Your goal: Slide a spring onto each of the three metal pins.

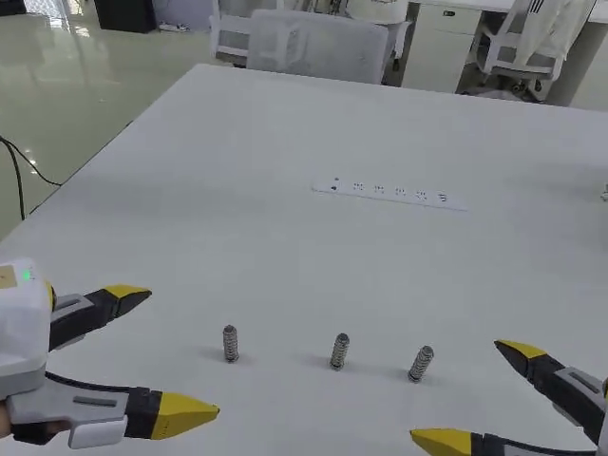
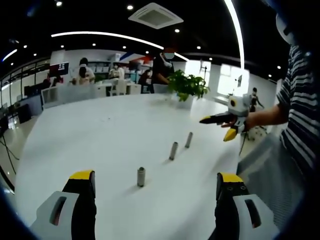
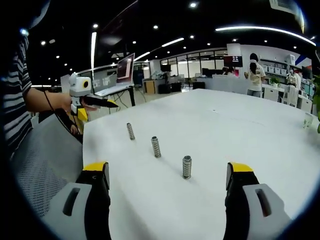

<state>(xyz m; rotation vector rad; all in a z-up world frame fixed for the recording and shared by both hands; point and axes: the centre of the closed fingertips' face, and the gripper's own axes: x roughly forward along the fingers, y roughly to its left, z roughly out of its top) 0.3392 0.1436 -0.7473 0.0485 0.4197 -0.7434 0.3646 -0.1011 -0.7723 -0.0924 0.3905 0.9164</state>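
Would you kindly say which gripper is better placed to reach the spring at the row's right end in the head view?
Probably the right: the right gripper hangs open beside that spring, while the left gripper is at the row's far end.
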